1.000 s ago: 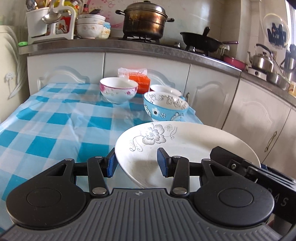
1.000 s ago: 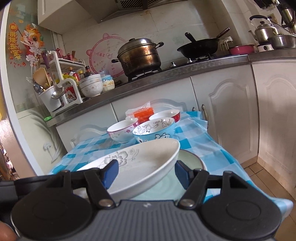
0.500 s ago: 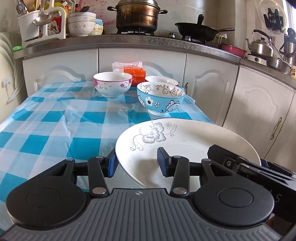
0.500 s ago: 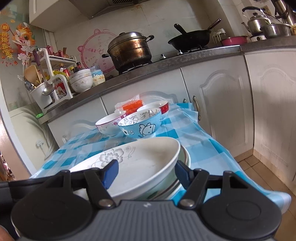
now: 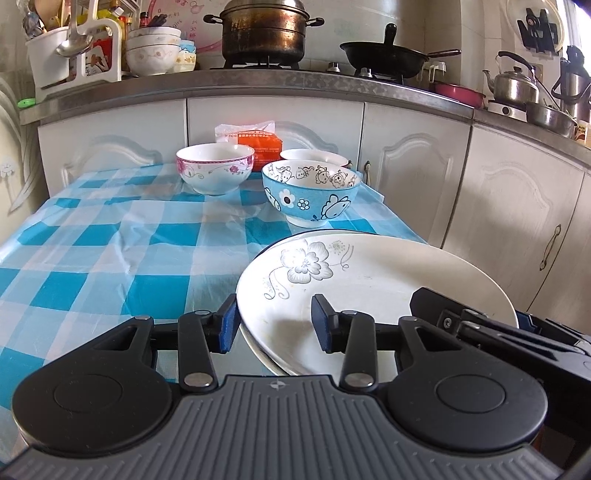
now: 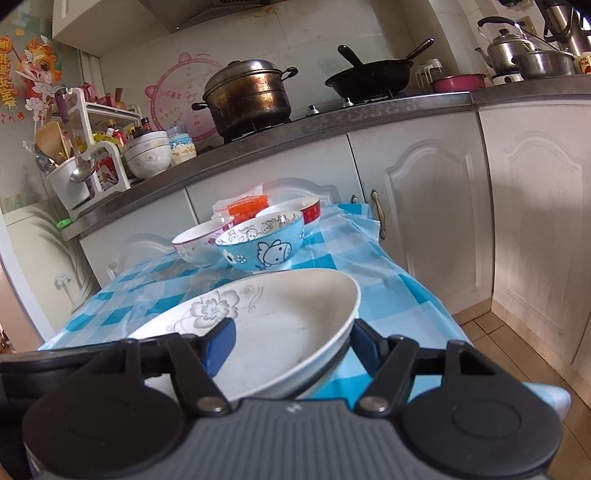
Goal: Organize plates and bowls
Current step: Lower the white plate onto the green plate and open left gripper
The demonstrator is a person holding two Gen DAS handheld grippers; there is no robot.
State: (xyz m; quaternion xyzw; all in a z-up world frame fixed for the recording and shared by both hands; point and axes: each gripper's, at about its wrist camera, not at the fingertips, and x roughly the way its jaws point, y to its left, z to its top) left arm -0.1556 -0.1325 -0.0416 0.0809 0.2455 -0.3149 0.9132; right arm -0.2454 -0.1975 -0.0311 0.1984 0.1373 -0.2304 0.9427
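A white plate with a grey flower print (image 5: 369,280) lies on top of another plate at the near right of the blue checked table (image 5: 110,258). It also shows in the right wrist view (image 6: 280,317). My left gripper (image 5: 273,325) is open, its fingers straddling the plate's near left rim. My right gripper (image 6: 291,343) is open, its fingers straddling the plate's right rim. A blue cartoon bowl (image 5: 310,192), a white bowl with pink flowers (image 5: 216,171) and a red-sided bowl (image 6: 306,210) stand at the far end.
An orange packet (image 5: 255,142) lies behind the bowls. White cabinets (image 5: 406,177) and a counter with a pot (image 5: 264,29), a wok (image 5: 388,61), kettles and stacked bowls run behind and to the right. The table's right edge drops to a tiled floor (image 6: 517,350).
The flowered plate has come down onto the plate beneath it. Both grippers have lowered with it and stayed open around its rim.
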